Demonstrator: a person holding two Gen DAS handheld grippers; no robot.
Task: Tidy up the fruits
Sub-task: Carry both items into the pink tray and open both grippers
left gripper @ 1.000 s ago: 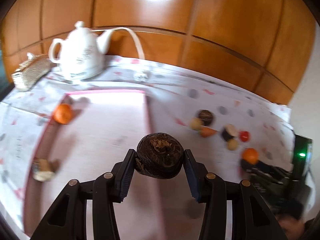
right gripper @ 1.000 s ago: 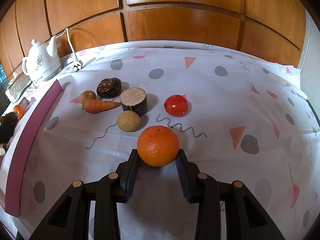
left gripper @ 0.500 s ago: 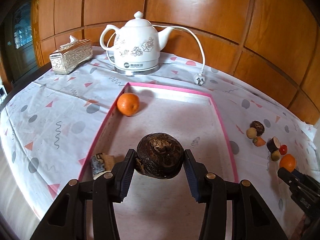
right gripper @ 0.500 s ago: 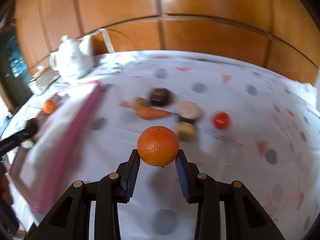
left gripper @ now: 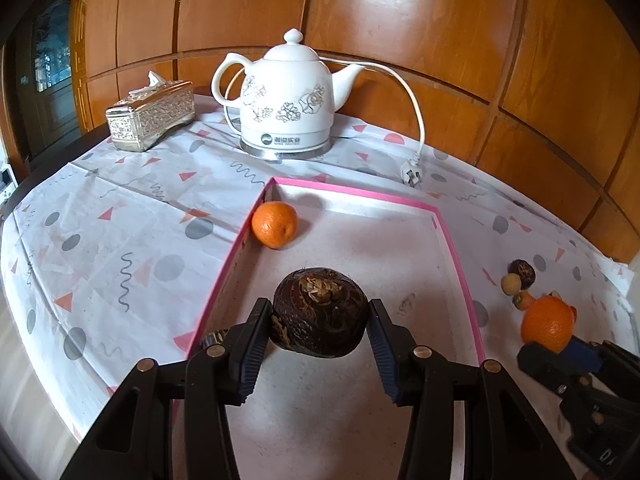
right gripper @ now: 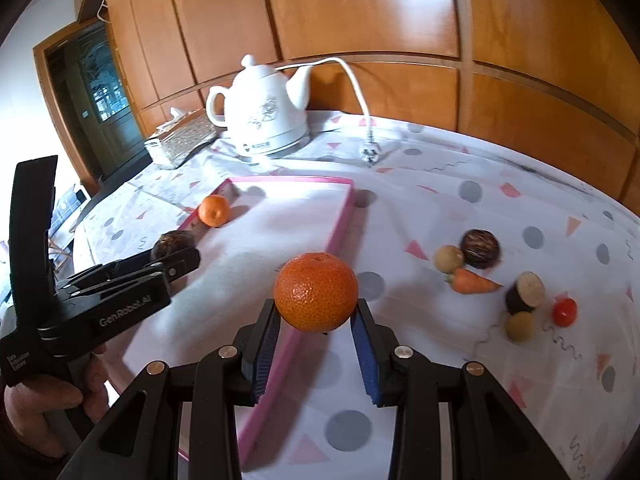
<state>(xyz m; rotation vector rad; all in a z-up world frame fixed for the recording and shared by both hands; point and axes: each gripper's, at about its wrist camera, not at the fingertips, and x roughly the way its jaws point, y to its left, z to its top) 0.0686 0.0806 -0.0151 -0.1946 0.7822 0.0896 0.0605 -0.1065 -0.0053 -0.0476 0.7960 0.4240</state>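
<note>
Left tool (left gripper: 318, 330) clamps a dark knobby fruit (left gripper: 320, 310) at its widest girth, above the pink tray (left gripper: 452, 240). Looks firm, rough-skinned, unlikely to slip. Right tool (right gripper: 316, 326) pinches an orange (right gripper: 316, 297) at mid-girth over the tray's near rim; round, light, probably rolls when set down.

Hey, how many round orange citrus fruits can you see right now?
2. One round orange citrus fruit is gripped in the right gripper by the pink-rimmed tray's right edge. The other orange sits in the tray's far-left corner. None appear hidden.
</note>
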